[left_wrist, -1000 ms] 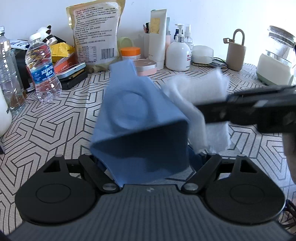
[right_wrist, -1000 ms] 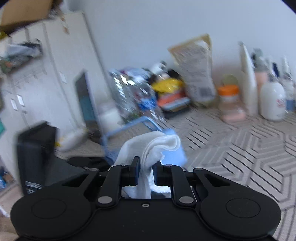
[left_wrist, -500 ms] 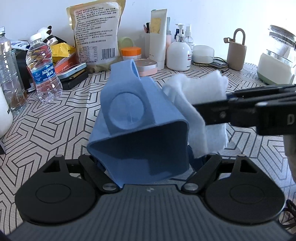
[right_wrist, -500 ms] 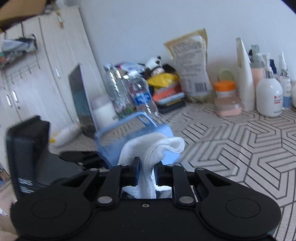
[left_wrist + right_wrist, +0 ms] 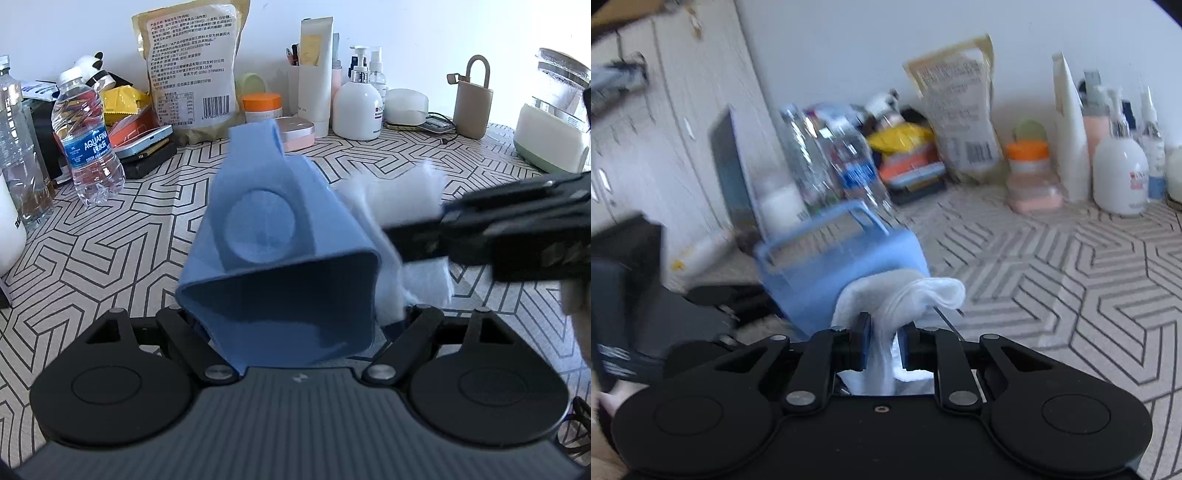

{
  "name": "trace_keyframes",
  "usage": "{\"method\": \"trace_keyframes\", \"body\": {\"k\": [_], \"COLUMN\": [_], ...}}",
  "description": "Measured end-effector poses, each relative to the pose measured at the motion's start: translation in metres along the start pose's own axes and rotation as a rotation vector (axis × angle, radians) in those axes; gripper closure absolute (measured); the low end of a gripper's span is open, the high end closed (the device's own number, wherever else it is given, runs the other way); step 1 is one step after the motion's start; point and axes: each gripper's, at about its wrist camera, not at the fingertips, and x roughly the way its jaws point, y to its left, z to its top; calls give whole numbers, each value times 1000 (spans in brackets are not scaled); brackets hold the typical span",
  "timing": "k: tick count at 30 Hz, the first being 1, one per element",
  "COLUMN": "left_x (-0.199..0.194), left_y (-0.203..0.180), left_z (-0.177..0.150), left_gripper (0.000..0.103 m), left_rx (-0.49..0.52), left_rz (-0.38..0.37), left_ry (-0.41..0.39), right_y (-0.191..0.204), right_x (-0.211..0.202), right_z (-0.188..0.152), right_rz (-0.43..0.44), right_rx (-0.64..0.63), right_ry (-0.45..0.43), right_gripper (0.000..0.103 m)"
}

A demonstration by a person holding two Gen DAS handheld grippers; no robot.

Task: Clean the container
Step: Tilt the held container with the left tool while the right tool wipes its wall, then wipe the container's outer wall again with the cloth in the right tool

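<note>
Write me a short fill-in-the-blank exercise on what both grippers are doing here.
1. The left gripper holds a ____ container.
2. The right gripper is shut on a ____ cloth.
3. The cloth is pressed against the container's ____ wall.

Missing words: blue; white; outer

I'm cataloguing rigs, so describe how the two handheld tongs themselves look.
Both are matte black plastic. The left tongs have a ribbed dark grey body, two round disc housings and angled linkage arms on silver pivot screws. The right tongs share that layout with a smooth black body and blue pads lining the fingers. No cables, sleeves or readable markings show.
</note>
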Motion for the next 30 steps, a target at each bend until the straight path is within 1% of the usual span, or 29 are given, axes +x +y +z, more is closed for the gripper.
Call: {"method": "trace_keyframes", "body": {"k": [1,4,8,13,16,18,20,23,24,26,28,30], "left_x": [0,0,0,0,0,0,0,0,1,1,1,0], "left_y": [0,0,-1,-1,-2,-1,-1,0,0,0,1,0], "left_z": [0,0,0,0,0,0,0,0,0,0,0,0], "left_gripper": [20,19,17,17,17,17,16,16,16,16,16,16], "left_rx": [0,-3,-1,6,8,5,3,-1,-2,-5,-7,-9], "left_rz": [0,2,15,22,24,23,23,22,21,21,20,35], "left_ry": [0,2,3,1,1,2,2,4,4,5,6,2], "right_y": [1,2,-1,-3,-3,-3,-3,-5,-5,-6,-10,-10], "right_x": [-3,-3,9,18,20,18,13,2,0,1,5,10], "right_z": [1,2,-3,-5,-6,-5,-4,0,0,0,-2,-4], "right_rz": [21,30,-24,-56,-61,-52,-26,52,65,65,48,32], "right_rx": [0,6,12,6,8,8,17,61,68,73,98,97], "right_ry": [-17,-29,34,77,89,82,56,-14,-26,-25,3,32], "right_gripper": [82,82,82,82,82,82,82,82,82,82,82,82]}}
